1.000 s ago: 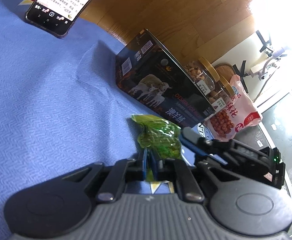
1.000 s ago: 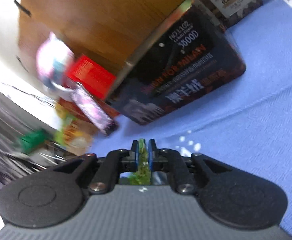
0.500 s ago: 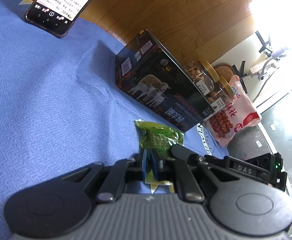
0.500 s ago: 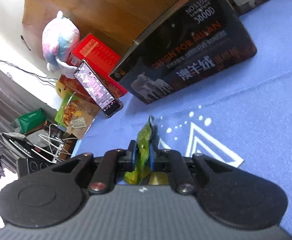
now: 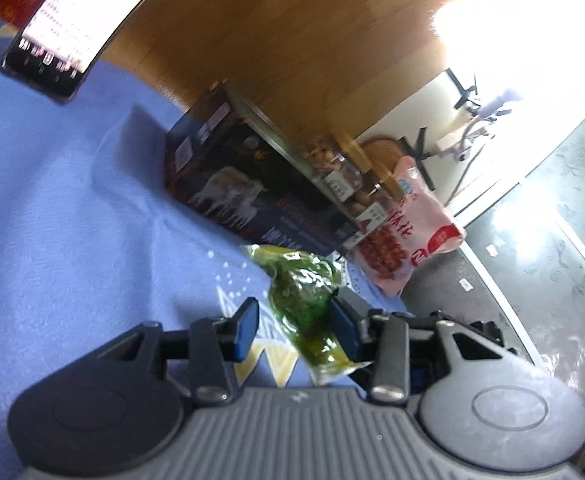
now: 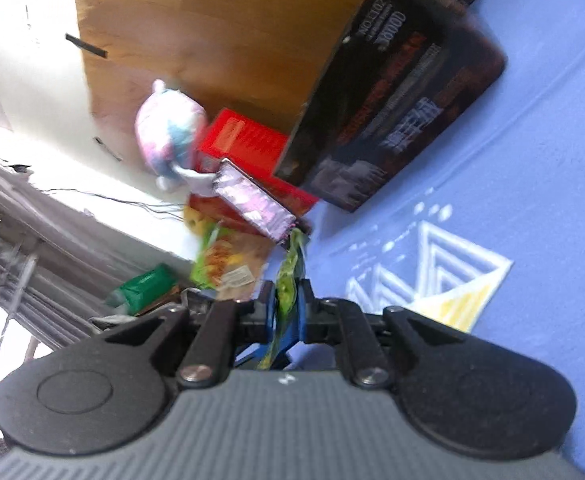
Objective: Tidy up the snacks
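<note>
Left gripper (image 5: 294, 330) has its jaws opening, and the blue pads now stand apart on either side of a green snack packet (image 5: 302, 298); the left pad is clear of the wrapper, while the right one sits right against it, though whether it presses I cannot tell. Right gripper (image 6: 286, 308) is pinched onto that same green snack packet (image 6: 288, 280), the blue pads squeezing the thin wrapper edge-on so that it sticks up between them and a tail hangs below. The packet is held just above a blue cloth (image 5: 72, 220) with a white and yellow triangle print (image 6: 428, 276).

Just beyond the packet lies a dark box with sheep printed on it (image 5: 248, 196), tilted in the left view, its long side facing the grippers. Behind the box are clear jars of nuts (image 5: 334, 164) with wooden lids, and beside them a pink snack bag (image 5: 408, 236) leaning at the cloth's edge. A phone with a lit screen (image 5: 72, 24) stands propped at the far left.

In the right view, a red box (image 6: 248, 144) and a pastel plush toy (image 6: 172, 132) sit past the dark box (image 6: 396, 92), with a second phone (image 6: 252, 204), a green and orange snack bag (image 6: 228, 260) and a green box (image 6: 144, 288) nearer. All this part is blurred.
</note>
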The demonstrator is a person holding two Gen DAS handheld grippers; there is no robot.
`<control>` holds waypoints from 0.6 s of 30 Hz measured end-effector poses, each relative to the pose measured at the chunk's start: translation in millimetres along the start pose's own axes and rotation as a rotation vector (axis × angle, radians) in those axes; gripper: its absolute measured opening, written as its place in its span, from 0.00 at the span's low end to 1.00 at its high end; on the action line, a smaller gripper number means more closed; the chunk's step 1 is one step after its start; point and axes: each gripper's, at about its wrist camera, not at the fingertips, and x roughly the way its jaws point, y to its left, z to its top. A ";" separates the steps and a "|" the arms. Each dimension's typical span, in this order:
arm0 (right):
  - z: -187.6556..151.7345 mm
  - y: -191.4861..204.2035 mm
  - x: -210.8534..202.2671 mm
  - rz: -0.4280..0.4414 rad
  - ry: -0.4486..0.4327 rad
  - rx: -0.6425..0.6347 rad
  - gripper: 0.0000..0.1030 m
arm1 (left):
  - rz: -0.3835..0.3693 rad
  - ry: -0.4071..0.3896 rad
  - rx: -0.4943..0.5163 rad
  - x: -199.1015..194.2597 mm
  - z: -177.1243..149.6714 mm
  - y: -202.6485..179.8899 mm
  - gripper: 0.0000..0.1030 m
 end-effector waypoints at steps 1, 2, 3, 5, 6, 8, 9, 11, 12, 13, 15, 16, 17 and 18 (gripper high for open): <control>0.7 -2.2 0.1 0.009 0.001 0.015 0.14 | -0.021 0.002 -0.001 0.0 0.1 0.0 0.28; 1.2 -3.0 -1.0 0.012 0.001 0.021 0.14 | -0.025 0.006 0.001 0.7 -0.3 -0.6 0.29; 1.5 -3.0 -1.5 0.012 0.003 0.024 0.14 | -0.016 0.004 0.011 1.3 -1.0 -1.4 0.29; 2.6 -4.4 -3.3 0.017 0.007 0.032 0.14 | -0.013 -0.002 0.021 1.1 -1.6 -2.9 0.28; 2.9 -3.6 -2.8 0.018 0.006 0.033 0.14 | -0.016 -0.005 0.018 1.4 -1.0 -2.6 0.27; 4.5 1.8 -0.2 0.007 0.000 0.014 0.14 | -0.019 -0.006 -0.001 3.0 2.2 -1.3 0.26; 7.2 4.7 -0.3 -0.002 -0.004 -0.002 0.14 | -0.016 -0.005 -0.016 5.5 6.3 -1.7 0.26; 16.7 15.0 0.1 -0.015 -0.020 -0.045 0.14 | -0.006 -0.007 -0.014 10.1 19.1 -6.6 0.26; 21.9 20.9 1.5 -0.020 -0.036 -0.067 0.14 | 0.001 -0.008 0.008 14.4 29.4 -12.8 0.26; 30.1 28.6 2.4 -0.027 -0.055 -0.094 0.14 | 0.008 -0.008 0.029 18.7 39.3 -18.7 0.26; 47.1 43.8 3.9 -0.055 -0.101 -0.154 0.14 | 0.032 -0.015 0.084 31.1 61.8 -33.6 0.26; 56.9 52.3 5.5 -0.076 -0.126 -0.189 0.14 | 0.049 -0.023 0.121 38.4 73.2 -43.0 0.26; 66.5 60.1 8.0 -0.103 -0.148 -0.226 0.14 | 0.072 -0.031 0.167 48.4 85.9 -52.2 0.26; 76.2 67.4 12.2 -0.137 -0.164 -0.266 0.14 | 0.094 -0.035 0.199 57.6 97.0 -57.8 0.26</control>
